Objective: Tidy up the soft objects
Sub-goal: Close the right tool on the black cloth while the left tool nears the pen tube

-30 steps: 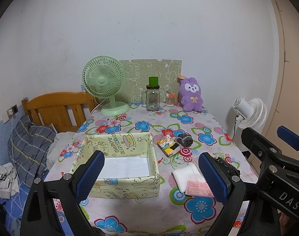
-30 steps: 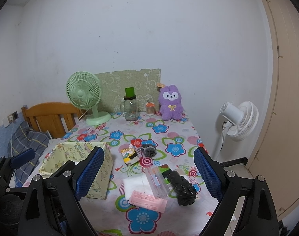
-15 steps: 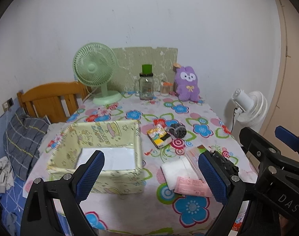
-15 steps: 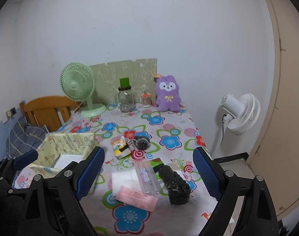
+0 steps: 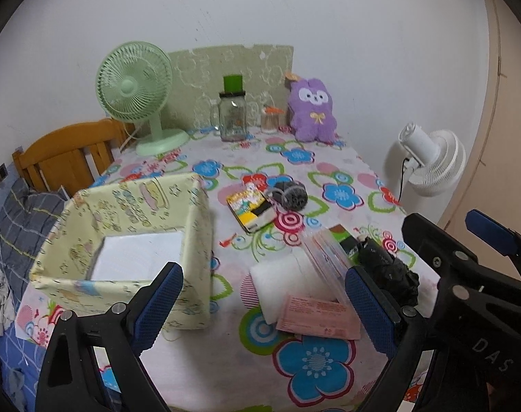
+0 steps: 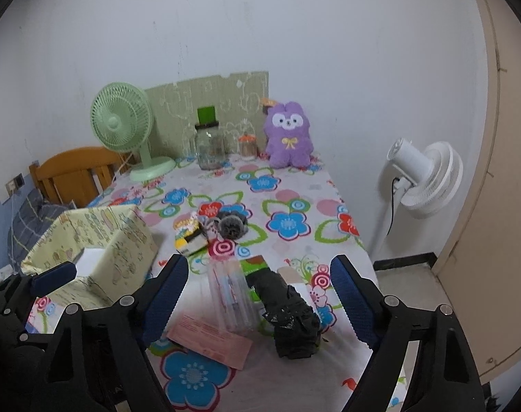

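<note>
My left gripper [image 5: 264, 304] hangs open above the floral table, its pads clear of the white pad [image 5: 281, 281] and pink packet [image 5: 319, 316] below. A yellow-green fabric box [image 5: 137, 202] stands at its left. My right gripper [image 6: 258, 295] is open with its jaws closing. It hovers over a clear plastic pack [image 6: 231, 295] and a black crumpled bundle [image 6: 288, 316], touching neither. Farther back lie a grey netted pouch [image 6: 231, 225] and a small yellow pack [image 6: 190, 235]. A purple plush [image 6: 288, 137] sits against the wall.
At the back of the table stand a green desk fan [image 5: 137, 92], a glass jar with a green lid [image 5: 231, 113] and a small orange-capped jar [image 5: 270, 120]. A white floor fan [image 5: 428, 161] stands off the right edge. A wooden headboard [image 5: 61, 154] is at left.
Both grippers have come forward and down toward the table, so the box and the loose items look larger and nearer. The right jaws have narrowed a little.
</note>
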Motion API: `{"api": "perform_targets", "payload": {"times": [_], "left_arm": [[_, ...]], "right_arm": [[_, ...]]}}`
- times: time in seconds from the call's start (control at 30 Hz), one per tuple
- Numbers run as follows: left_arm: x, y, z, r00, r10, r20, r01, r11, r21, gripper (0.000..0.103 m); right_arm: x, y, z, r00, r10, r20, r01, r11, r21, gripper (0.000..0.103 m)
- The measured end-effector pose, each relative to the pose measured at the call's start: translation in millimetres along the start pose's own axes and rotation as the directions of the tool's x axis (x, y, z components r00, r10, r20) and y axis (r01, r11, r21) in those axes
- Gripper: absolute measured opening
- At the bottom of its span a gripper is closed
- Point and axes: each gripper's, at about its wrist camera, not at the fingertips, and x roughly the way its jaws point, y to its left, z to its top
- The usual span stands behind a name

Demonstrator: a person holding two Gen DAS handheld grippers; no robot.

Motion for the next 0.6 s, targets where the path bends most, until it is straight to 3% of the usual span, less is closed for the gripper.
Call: {"api": "perform_targets", "payload": {"times": [0.6], "left_arm": [[49.8,-37.9,-10.4,0.993,-0.039,-0.109,0.046,0.997,0.062,0.093]], "right_arm": [[61.4,-28.8,-18.1,0.988,0.030,-0.151,-0.028,1.000,0.013,0.076]]}}
